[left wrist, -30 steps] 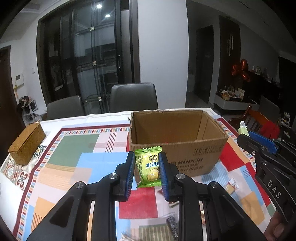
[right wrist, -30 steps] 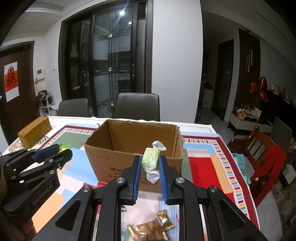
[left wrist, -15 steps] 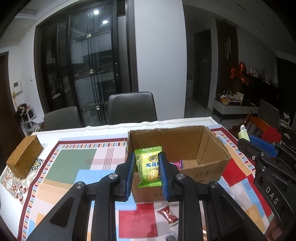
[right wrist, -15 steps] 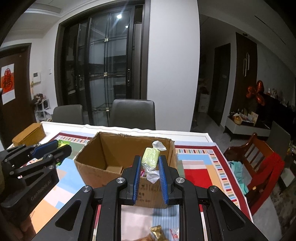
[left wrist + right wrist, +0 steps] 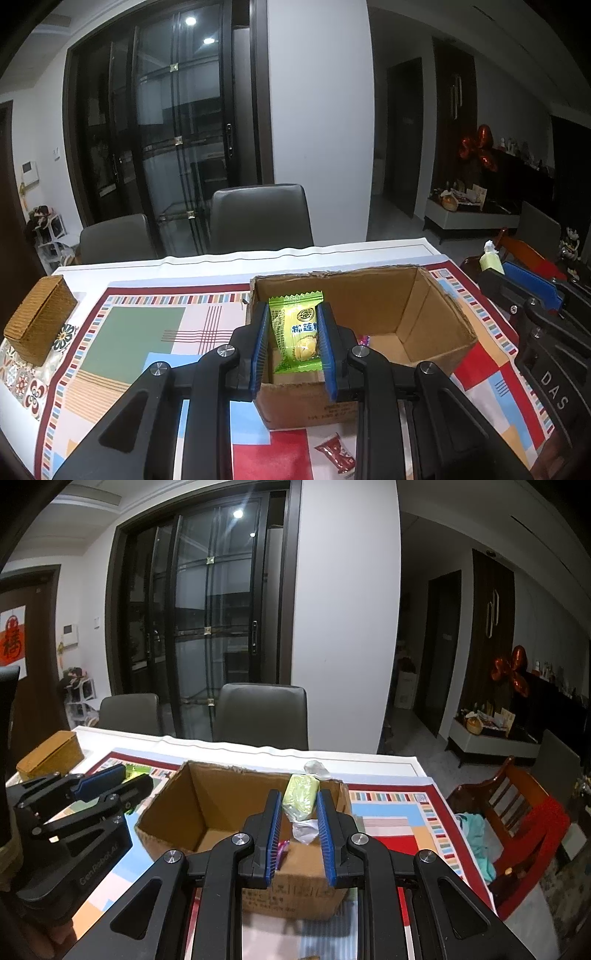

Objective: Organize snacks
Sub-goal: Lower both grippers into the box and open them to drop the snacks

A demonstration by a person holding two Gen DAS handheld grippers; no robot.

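An open cardboard box (image 5: 436, 354) (image 5: 177, 812) stands on the patterned tablecloth. My left gripper (image 5: 291, 314) is shut on a green-and-yellow snack packet (image 5: 295, 332), held upright over the box's near left corner. My right gripper (image 5: 298, 801) is shut on a pale green wrapped candy (image 5: 300, 800) with clear twisted ends, held above the box's right side. Each gripper shows at the edge of the other's view: the right gripper (image 5: 517, 284) and the left gripper (image 5: 110, 779). A pink wrapper (image 5: 282, 847) lies on the box floor.
A red snack packet (image 5: 336, 448) lies on the cloth in front of the box. A woven brown box (image 5: 38, 325) sits at the table's left edge. Two grey chairs (image 5: 258, 221) stand behind the table, and a red wooden chair (image 5: 517, 812) stands to the right.
Both grippers have moved forward and a little up with their snacks. They went from in front of the box to over its opening, and the box floor has come into view.
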